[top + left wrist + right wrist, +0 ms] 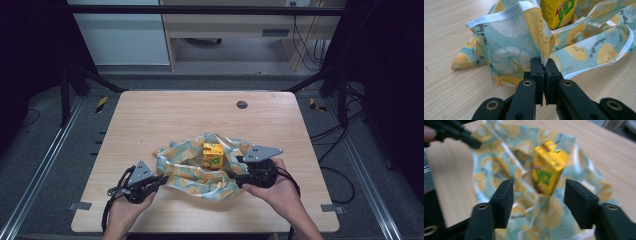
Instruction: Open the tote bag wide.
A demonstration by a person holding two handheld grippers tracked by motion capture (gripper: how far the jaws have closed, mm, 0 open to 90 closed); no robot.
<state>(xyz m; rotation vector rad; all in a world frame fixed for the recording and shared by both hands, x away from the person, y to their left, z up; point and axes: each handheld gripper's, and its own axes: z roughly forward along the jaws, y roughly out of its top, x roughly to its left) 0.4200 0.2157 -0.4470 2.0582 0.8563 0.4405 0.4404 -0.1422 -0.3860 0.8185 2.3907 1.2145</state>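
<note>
Left gripper view | left tool [543, 65] pinches cloth [511, 47] | right tool [537, 195] spread, gripping nothing

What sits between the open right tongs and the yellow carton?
Only folds of the fruit-print fabric cloth, bunched at the foot of the yellow drink carton, lie ahead of the right tongs. Nothing rigid blocks them; left tongs pinch the cloth.

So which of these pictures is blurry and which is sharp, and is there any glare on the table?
Right gripper view: smeared by motion blur, so the yellow carton and patterned cloth look soft and the print is unreadable. Left gripper view: sharp, with crisp cloth print and wood grain. High view: evenly lit table without glare, dark surroundings, small detail coarse.
</note>
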